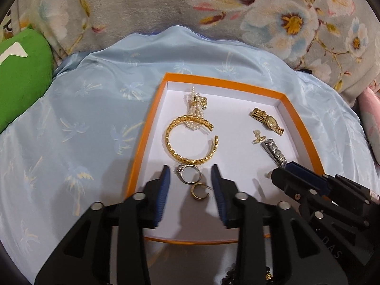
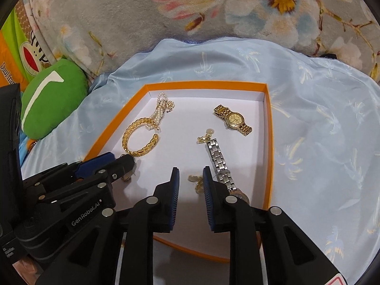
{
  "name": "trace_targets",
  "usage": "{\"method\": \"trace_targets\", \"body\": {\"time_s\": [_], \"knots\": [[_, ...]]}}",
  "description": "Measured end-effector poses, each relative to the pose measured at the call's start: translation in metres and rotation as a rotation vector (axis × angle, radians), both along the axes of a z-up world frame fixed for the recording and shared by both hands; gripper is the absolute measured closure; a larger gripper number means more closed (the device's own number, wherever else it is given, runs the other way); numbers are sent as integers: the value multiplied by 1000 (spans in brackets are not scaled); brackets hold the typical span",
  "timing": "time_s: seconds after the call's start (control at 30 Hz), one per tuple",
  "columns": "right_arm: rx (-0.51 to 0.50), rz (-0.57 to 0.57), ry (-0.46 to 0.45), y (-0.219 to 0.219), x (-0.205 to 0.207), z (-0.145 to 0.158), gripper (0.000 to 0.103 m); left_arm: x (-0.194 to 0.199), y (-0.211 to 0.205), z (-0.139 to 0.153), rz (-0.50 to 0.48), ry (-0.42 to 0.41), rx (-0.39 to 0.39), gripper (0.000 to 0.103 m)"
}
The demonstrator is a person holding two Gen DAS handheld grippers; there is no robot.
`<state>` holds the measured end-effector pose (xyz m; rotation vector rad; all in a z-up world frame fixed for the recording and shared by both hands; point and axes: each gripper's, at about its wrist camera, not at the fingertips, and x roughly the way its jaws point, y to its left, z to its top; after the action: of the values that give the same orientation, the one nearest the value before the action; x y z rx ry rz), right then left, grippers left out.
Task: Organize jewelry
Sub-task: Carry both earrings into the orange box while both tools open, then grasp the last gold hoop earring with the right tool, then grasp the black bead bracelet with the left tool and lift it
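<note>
An orange-rimmed box with a white floor holds the jewelry; it also shows in the right wrist view. In it lie a gold cuff bangle, a pearl strand, a gold watch, a silver watch, a silver ring and a small gold hoop earring. My left gripper is open and empty, its jaws either side of the ring and hoop. My right gripper is open over a gold earring, beside the silver watch.
The box rests on a pale blue satin cloth over a floral blanket. A green plush cushion lies at the left. A pearl and gold earring lies near the watches. Dark beads lie at the bottom edge.
</note>
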<state>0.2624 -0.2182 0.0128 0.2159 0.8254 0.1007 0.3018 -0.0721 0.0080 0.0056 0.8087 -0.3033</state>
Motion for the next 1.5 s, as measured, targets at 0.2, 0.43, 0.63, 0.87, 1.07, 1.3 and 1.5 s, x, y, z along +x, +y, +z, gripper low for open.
{"method": "trace_targets", "body": {"time_s": [0.2,0.43,0.63,0.87,1.07,1.3,1.5], "knots": [[-22,-13,-50,-4,-18,13,81,-14,7,9,26,-76,-1,65],[-2,-9,-39,-2,-99,16,78,-75,41,16,46,-137,-23,63],[-11,37,15,23,-179,3,72,-134,73,10,69,-89,-68,63],[-11,97,31,54,-227,1,66,-182,92,5,105,-52,-96,60],[-35,85,57,63,-234,-2,66,-204,92,3,112,-39,-70,59],[-52,72,73,64,-232,-4,85,-208,89,-1,110,-16,-45,59],[-86,61,65,66,-234,-3,87,-208,89,-2,106,-12,-42,59]]}}
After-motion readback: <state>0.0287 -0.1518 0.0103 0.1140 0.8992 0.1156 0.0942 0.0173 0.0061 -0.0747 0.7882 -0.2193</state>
